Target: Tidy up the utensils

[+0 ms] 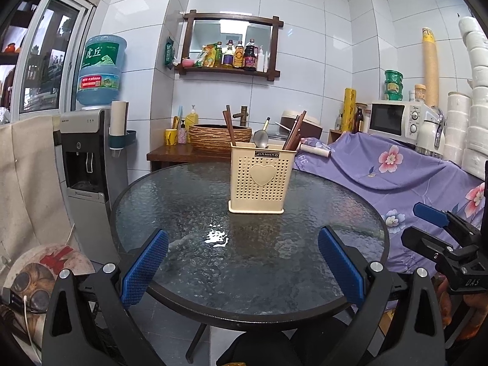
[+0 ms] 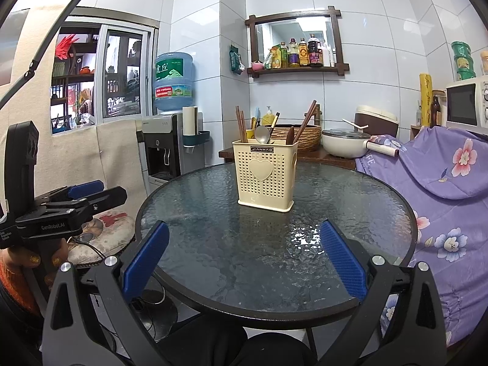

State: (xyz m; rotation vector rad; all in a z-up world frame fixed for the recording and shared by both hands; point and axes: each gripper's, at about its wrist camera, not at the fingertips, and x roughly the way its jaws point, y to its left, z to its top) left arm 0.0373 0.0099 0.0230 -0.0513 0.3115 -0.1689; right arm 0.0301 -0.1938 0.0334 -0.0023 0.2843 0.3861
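On the glass table (image 1: 183,207), the utensil holder (image 1: 259,177) stands upright; near it, left gripper (image 1: 242,262) and right gripper (image 2: 244,262) hover, jaws released, empty.

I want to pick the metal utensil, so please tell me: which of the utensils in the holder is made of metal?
The spoon in the middle of the cream holder: its silver bowl points up and shines, while the chopsticks beside it are dark brown wood.
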